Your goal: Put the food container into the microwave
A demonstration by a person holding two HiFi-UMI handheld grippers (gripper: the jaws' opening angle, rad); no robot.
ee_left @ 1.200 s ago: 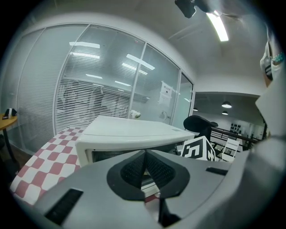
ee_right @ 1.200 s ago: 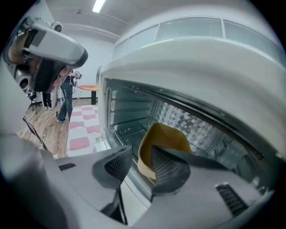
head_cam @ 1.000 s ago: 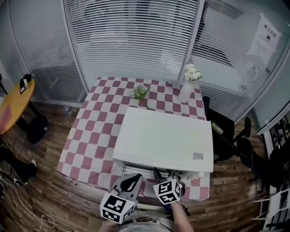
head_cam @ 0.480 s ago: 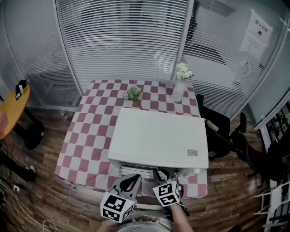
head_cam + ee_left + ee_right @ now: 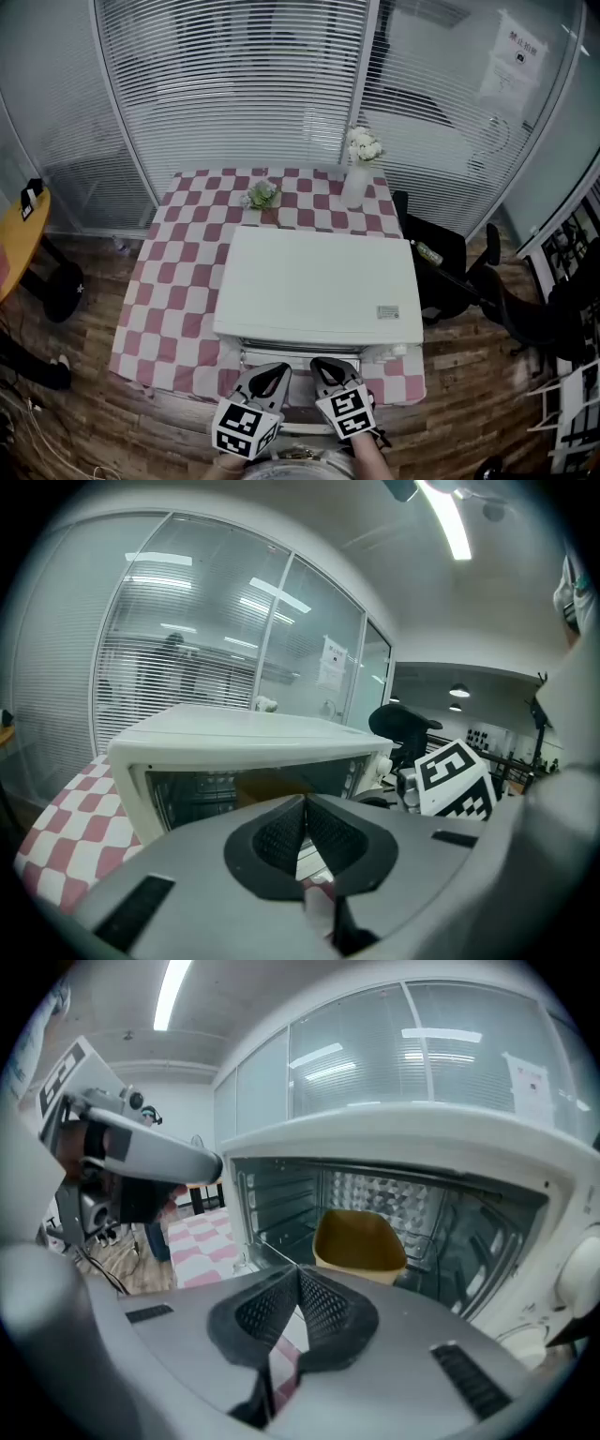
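A white microwave (image 5: pixel 319 286) stands on the checked table, its front facing me. In the right gripper view its cavity (image 5: pixel 394 1213) is open, and a yellow-brown food container (image 5: pixel 357 1241) stands inside on the floor of it. The container shows dimly as a brown shape (image 5: pixel 272 785) in the left gripper view. Both grippers hover side by side just before the microwave's front: the left gripper (image 5: pixel 272 377) and the right gripper (image 5: pixel 328 371). Each has its jaws pressed together with nothing between them, as seen at the left gripper (image 5: pixel 305 832) and the right gripper (image 5: pixel 298 1302).
A pink-and-white checked cloth (image 5: pixel 178 272) covers the table. At its far side stand a white vase of flowers (image 5: pixel 358 169) and a small green posy (image 5: pixel 261 195). Black office chairs (image 5: pixel 450 267) stand to the right, a round yellow table (image 5: pixel 14 239) to the left, glass walls with blinds behind.
The head view has shifted, so the table and microwave sit further left and higher in the picture. Both grippers stay shut in front of the microwave, the right one slightly lower.
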